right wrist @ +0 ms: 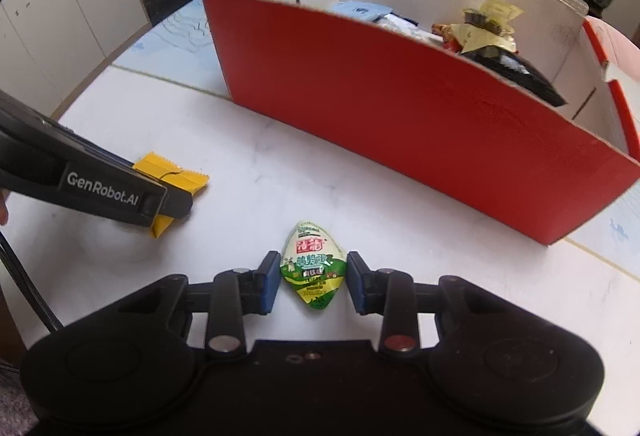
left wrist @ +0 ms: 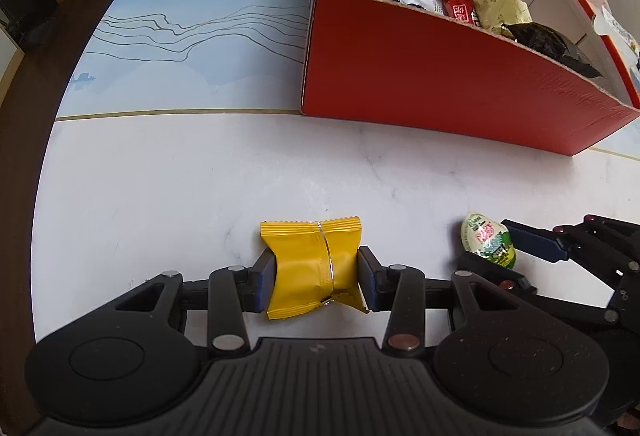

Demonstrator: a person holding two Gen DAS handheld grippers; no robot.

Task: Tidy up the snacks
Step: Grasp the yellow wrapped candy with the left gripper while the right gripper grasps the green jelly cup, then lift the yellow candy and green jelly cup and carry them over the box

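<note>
A yellow snack packet (left wrist: pixel 304 276) lies on the white marble table (left wrist: pixel 160 196), and my left gripper (left wrist: pixel 317 262) is shut on it, its blue pads denting both sides. A small green-and-white egg-shaped packet (right wrist: pixel 313 268) sits to its right. My right gripper (right wrist: pixel 313 263) is shut on this packet, a pad against each flank. The right wrist view also shows the left gripper (right wrist: pixel 176 204) over the yellow packet (right wrist: pixel 192 178). Beyond both stands an open red cardboard box (left wrist: pixel 440 76) holding several wrapped snacks (left wrist: pixel 460 4).
The red box (right wrist: pixel 400 96) stands a hand's width beyond both grippers, its near wall tall. A blue landscape-print panel (left wrist: pixel 192 36) covers the table's far left. White cabinets (right wrist: pixel 60 8) and dark floor lie past the table's curved edge.
</note>
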